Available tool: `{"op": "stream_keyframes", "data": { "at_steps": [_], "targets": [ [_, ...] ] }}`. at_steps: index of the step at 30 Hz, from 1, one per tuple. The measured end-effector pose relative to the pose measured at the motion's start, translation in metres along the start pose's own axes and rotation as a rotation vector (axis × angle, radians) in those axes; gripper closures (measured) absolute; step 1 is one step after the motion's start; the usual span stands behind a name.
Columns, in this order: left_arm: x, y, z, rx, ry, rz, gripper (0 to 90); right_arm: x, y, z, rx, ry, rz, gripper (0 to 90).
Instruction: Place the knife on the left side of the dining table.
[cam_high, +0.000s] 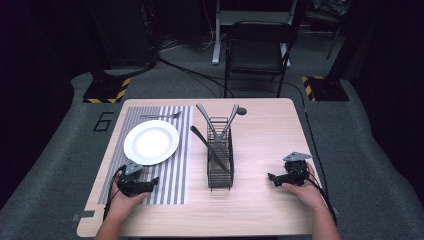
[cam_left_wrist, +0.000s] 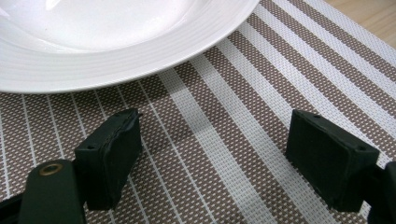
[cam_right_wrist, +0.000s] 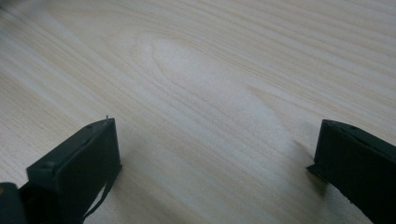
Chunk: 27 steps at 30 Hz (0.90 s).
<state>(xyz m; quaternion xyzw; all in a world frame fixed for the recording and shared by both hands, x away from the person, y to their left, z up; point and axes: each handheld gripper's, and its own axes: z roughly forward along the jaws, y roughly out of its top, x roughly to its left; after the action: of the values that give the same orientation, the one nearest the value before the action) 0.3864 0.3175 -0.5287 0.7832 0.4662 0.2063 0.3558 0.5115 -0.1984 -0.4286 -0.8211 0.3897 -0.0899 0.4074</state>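
Both grippers (cam_high: 156, 183) (cam_high: 270, 177) empty, jaws apart, wire caddy (cam_high: 220, 160) between them, plate (cam_high: 151, 142) beside left.

I'm looking along my right gripper (cam_right_wrist: 215, 163), its two black block-shaped jaws spread wide apart with nothing between them. Under them lies the pale, light-wood-grain table top (cam_right_wrist: 210, 84), bare boards, and the jaw on the view's right throws a small dark shadow onto that wood just beside it.
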Motion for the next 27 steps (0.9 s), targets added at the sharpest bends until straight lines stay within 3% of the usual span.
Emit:
{"op": "stream_keyframes", "data": {
  "at_steps": [21,27],
  "targets": [
    [-0.0002,-0.0002,0.0003,-0.005,0.002,0.002,17.4,0.0001,-0.0001,0.0001,0.001,0.001,0.001,0.0],
    [0.0019,-0.0012,-0.0022,-0.009,0.008,-0.01,23.3,-0.0001,-0.0001,0.0004,-0.002,0.002,0.002,0.0]
  ]
}}
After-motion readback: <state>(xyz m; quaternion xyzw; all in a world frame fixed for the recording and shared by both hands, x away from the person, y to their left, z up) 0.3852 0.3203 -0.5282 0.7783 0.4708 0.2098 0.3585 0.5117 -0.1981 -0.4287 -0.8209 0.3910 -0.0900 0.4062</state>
